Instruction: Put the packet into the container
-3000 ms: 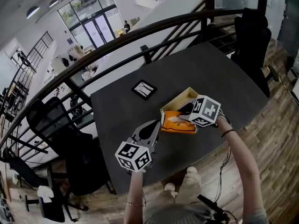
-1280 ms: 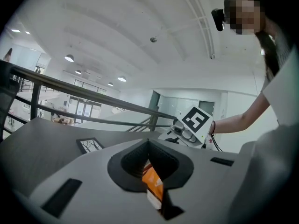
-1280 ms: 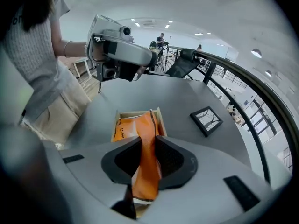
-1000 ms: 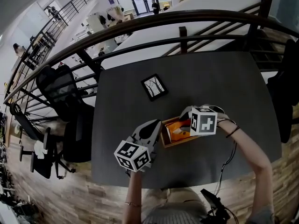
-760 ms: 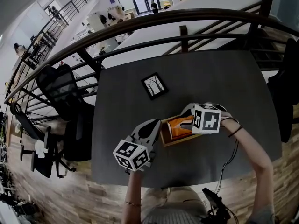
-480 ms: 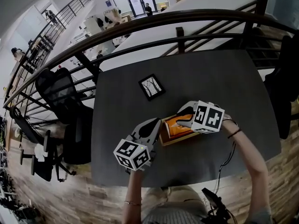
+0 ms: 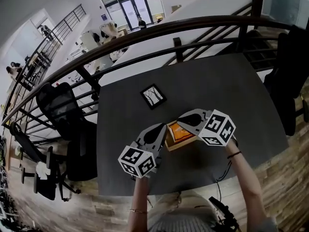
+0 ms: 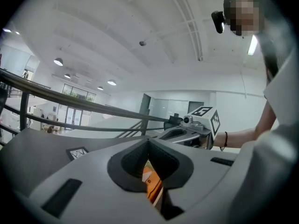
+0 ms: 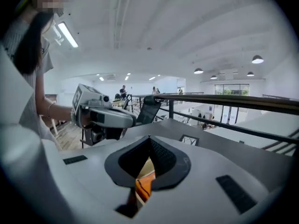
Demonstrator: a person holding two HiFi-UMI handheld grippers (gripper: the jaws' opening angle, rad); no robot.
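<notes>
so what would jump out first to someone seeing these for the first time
The bright orange packet stands out first, lying inside the open container on the dark table, toward the person's side. Next come the two grey grippers poised over it, the left gripper and the right gripper. Each has its jaws together on nothing and carries a black-and-white marker cube.

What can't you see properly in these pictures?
Flat orange packet: partly covered by the right tongs in the head view, and by grey jaws in both gripper views.
Tan open box: its right end is under the right tongs.
Small black-framed picture: drawing too small to read.
</notes>
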